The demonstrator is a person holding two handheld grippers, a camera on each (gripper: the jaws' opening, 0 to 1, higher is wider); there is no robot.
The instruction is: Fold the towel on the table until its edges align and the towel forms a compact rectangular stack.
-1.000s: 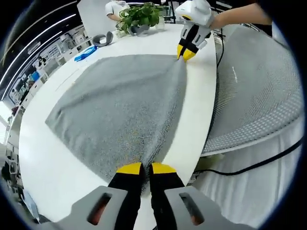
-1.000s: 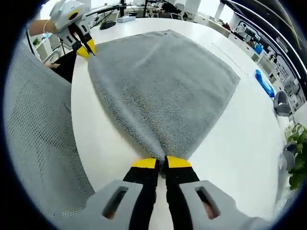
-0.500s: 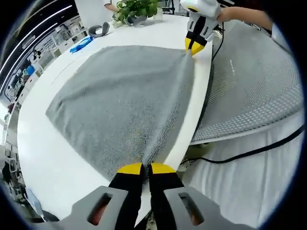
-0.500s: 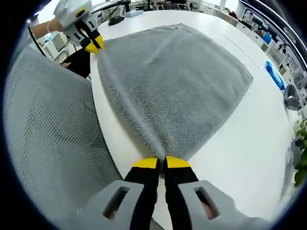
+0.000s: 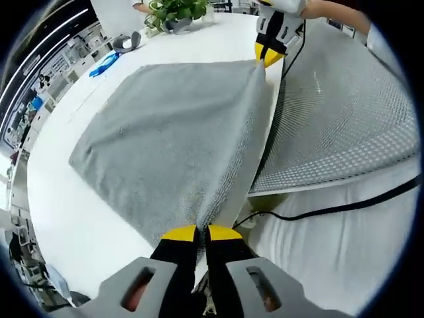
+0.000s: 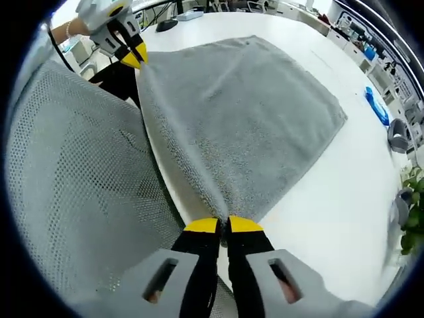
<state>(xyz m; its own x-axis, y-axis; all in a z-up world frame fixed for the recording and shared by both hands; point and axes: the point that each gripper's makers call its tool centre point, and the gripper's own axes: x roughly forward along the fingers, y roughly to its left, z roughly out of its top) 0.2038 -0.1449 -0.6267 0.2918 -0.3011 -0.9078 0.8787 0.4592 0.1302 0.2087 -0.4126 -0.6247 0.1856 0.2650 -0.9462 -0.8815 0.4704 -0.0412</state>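
A grey towel (image 5: 165, 126) lies spread on the white table (image 5: 59, 199), its near edge stretched taut past the table's rim. My left gripper (image 5: 202, 233) is shut on one near corner of the towel. The right gripper (image 5: 265, 58) pinches the other near corner at the top of the left gripper view. In the right gripper view the same towel (image 6: 245, 112) runs away from my right gripper (image 6: 222, 226), shut on its corner, and the left gripper (image 6: 134, 58) holds the far end of that edge at top left.
A grey mesh chair back (image 5: 344, 112) sits beside the table edge, with a black cable (image 5: 331, 212) under it. A potted plant (image 5: 169, 12), a blue object (image 5: 103, 61) and a grey item (image 5: 126, 43) rest at the table's far side. The chair mesh (image 6: 73, 199) fills the left.
Both grippers have drawn the towel's near edge back past the table rim toward the chair, with the towel sliding along. Both stay shut on their corners.
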